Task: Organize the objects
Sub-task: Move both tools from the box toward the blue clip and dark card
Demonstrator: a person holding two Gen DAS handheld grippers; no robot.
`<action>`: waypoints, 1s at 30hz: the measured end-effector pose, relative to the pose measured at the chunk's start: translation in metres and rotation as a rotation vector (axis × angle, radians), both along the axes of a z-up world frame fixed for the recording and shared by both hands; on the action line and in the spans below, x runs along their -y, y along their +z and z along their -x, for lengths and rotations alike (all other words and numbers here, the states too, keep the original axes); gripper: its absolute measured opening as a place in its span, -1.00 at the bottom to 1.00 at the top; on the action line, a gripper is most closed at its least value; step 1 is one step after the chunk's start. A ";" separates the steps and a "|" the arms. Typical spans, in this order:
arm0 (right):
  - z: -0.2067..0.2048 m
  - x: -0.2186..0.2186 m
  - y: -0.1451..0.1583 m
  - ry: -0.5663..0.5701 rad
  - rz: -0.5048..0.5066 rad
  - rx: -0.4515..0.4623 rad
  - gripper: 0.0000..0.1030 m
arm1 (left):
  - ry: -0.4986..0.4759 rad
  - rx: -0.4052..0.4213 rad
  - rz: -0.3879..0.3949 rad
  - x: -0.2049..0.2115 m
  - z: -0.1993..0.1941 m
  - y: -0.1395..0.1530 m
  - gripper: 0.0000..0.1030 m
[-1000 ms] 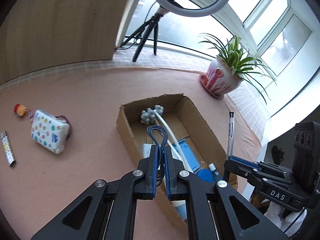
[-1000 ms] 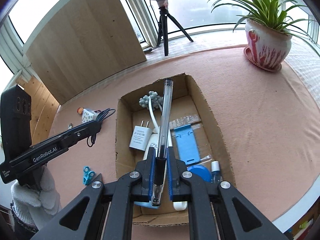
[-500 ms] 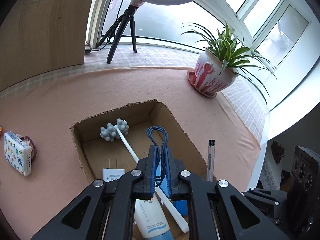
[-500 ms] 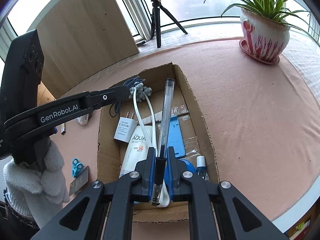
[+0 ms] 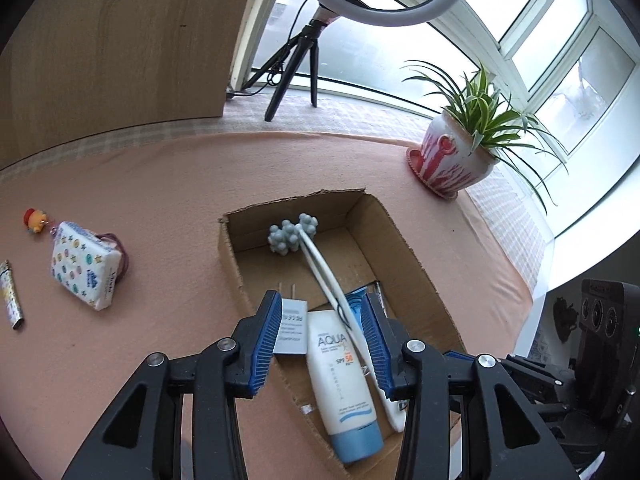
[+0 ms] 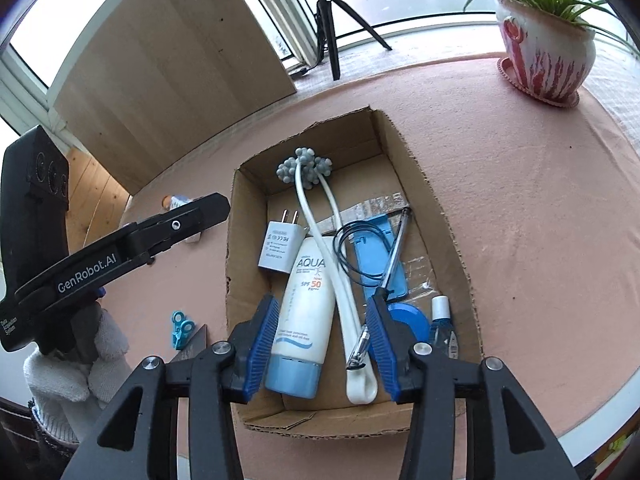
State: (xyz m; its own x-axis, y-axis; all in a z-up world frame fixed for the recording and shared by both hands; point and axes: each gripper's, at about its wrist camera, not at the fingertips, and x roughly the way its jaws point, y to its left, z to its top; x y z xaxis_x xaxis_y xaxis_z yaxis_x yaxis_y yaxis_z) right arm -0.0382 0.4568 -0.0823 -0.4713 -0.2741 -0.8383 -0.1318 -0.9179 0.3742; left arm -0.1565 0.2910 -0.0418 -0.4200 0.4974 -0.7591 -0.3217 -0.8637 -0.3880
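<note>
Both tongs hang over the cardboard box (image 6: 436, 204), spread wide with nothing between their pads: the left gripper (image 5: 319, 338) above the near-left corner, the right gripper (image 6: 322, 342) above the near end.

The pen (image 6: 394, 252) lies in the box, slanted across the blue phone stand (image 6: 380, 256), its tip near the right tongs' inner pad. Beside it a thin dark hair band (image 6: 352, 250) rests partly on the sunscreen tube (image 6: 306, 304).

What remains lies out on the pink cloth to the left: a tissue pack (image 5: 86, 268), a small toy keychain (image 5: 35, 220) and a lighter (image 5: 11, 300).

The tissue pack looks light and squashy, best pinched across its short sides. The lighter seems stiff and slick, so a mid-body grip is safer. All sit well apart from the left tongs.
</note>
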 end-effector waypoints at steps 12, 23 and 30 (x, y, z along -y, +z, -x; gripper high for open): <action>0.045 0.063 0.025 0.128 0.023 -0.047 -0.18 | 0.231 0.034 0.023 0.145 -0.034 -0.010 -0.13; 0.105 0.130 0.019 0.215 0.103 -0.027 -0.18 | 0.441 0.058 0.029 0.275 -0.079 -0.012 -0.12; 0.162 0.171 -0.001 0.227 0.054 0.002 -0.18 | 0.481 0.072 -0.002 0.305 -0.093 -0.018 -0.12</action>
